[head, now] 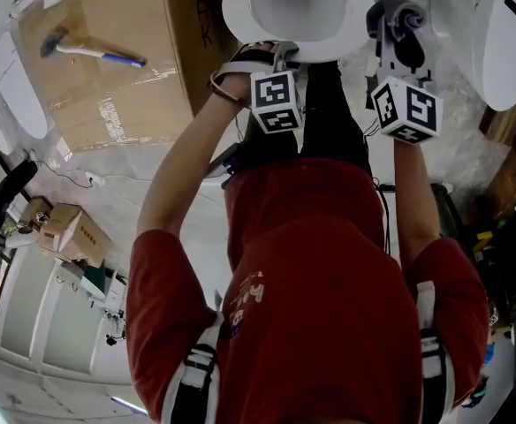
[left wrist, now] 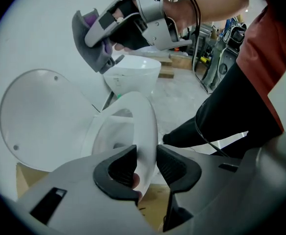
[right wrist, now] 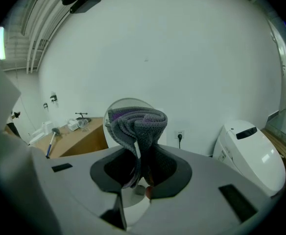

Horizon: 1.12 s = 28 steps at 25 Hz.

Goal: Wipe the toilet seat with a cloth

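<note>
The white toilet seat (head: 240, 11) rings the bowl at the top of the head view, with the round lid (left wrist: 35, 116) standing up behind it. My left gripper (head: 280, 56) reaches down to the seat's near rim. In the left gripper view its jaws (left wrist: 147, 168) straddle the seat edge (left wrist: 145, 131) with small gaps at the pads, so it is open. My right gripper (head: 390, 34) hovers at the bowl's right side, shut on a bunched grey and purple cloth (right wrist: 135, 126). The cloth (left wrist: 96, 38) hangs above the toilet, apart from the seat.
A large cardboard box (head: 108, 60) with a hammer (head: 90, 51) on it stands left of the toilet. Another white toilet (head: 505, 34) is at the right, and a loose white bowl (left wrist: 133, 75) sits behind. Small boxes (head: 72, 232) lie on the floor at the left.
</note>
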Each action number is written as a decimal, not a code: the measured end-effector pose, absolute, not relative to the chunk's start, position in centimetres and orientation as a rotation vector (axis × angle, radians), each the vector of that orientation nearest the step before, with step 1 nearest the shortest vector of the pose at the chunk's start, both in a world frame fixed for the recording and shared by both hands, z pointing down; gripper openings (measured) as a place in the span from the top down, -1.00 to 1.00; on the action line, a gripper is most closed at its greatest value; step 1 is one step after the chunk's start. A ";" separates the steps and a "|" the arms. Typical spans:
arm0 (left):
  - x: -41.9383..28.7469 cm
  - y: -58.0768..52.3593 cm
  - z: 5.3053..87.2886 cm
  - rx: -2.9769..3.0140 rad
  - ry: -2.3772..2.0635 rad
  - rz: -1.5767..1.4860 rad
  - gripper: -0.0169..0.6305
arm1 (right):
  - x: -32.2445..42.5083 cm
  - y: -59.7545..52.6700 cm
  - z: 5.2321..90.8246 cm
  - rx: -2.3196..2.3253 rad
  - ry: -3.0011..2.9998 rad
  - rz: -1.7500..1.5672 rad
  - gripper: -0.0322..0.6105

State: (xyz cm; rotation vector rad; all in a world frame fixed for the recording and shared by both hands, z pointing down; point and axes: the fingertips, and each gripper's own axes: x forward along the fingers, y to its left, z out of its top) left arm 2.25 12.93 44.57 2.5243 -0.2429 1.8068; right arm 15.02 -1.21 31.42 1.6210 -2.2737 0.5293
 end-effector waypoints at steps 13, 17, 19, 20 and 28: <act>2.3 19.1 59.3 2.501 -0.082 1.809 0.35 | 12.9 0.1 42.4 1.494 -2.259 0.585 0.64; 2.2 19.1 63.6 2.492 -0.072 1.806 0.21 | 12.4 -0.3 45.2 1.469 -2.275 0.566 0.64; 2.2 19.2 65.2 2.478 -0.064 1.812 0.18 | 12.1 -0.3 46.4 1.461 -2.276 0.566 0.64; 2.2 19.4 65.9 2.472 -0.061 1.813 0.17 | 12.1 -0.2 46.9 1.456 -2.273 0.569 0.64; 1.9 19.4 70.2 2.454 -0.077 1.831 0.12 | 11.3 -0.6 50.8 1.421 -2.254 0.581 0.64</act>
